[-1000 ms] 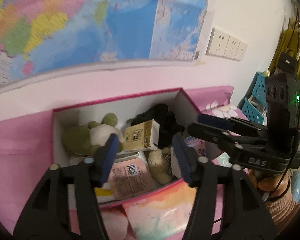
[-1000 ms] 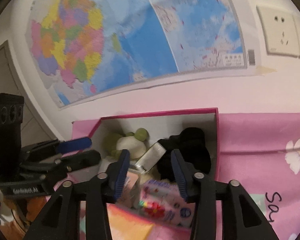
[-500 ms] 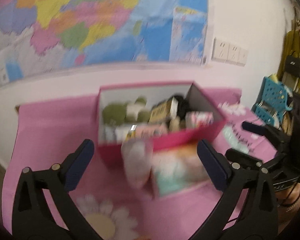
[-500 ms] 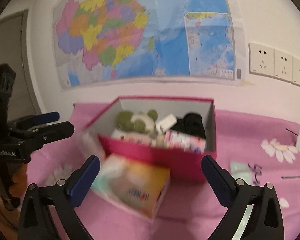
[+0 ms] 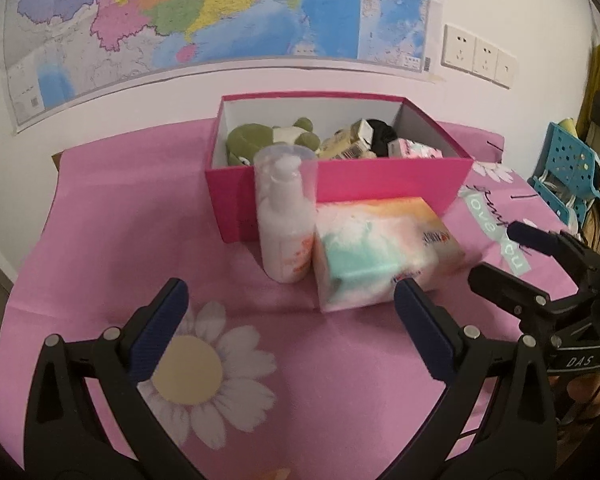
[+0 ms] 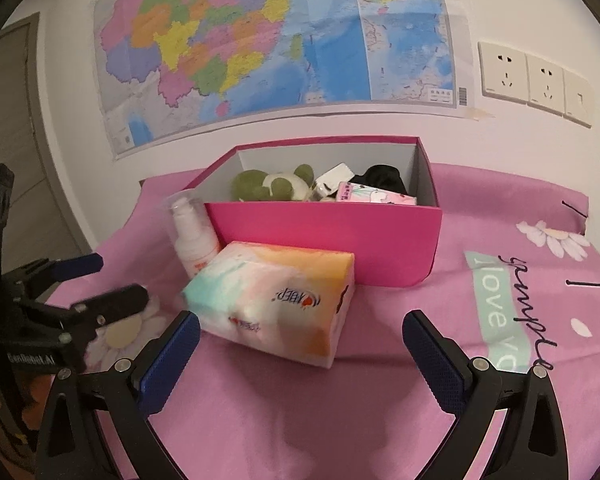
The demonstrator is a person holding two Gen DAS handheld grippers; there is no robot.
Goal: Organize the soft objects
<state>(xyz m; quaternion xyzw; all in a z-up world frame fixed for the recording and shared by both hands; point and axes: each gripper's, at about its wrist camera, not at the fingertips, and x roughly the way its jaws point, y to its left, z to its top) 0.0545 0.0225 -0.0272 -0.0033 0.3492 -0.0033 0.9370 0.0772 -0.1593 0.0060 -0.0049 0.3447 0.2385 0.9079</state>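
Observation:
An open pink box (image 5: 380, 184) (image 6: 324, 236) stands on the pink cloth. It holds a green plush frog (image 5: 256, 140) (image 6: 268, 184), a black soft item (image 5: 382, 138) (image 6: 384, 178), small cartons and a pink packet (image 6: 376, 198). A pastel tissue pack (image 5: 376, 248) (image 6: 276, 300) lies in front of the box, beside a white lotion bottle (image 5: 286, 220) (image 6: 192, 236). My left gripper (image 5: 292, 328) is open and empty, held back from the tissue pack. My right gripper (image 6: 300, 356) is open and empty, just short of the pack.
The table wears a pink cloth with daisies (image 5: 196, 372) and writing (image 6: 500, 308). A wall map (image 6: 268, 40) and power sockets (image 6: 536, 80) are behind the box. A blue basket (image 5: 568, 168) stands off the right edge. Each gripper shows in the other's view (image 5: 540, 280) (image 6: 72, 296).
Both grippers have pulled back from over the box toward the near side and opened wide. The tissue pack and bottle now show in front of the box.

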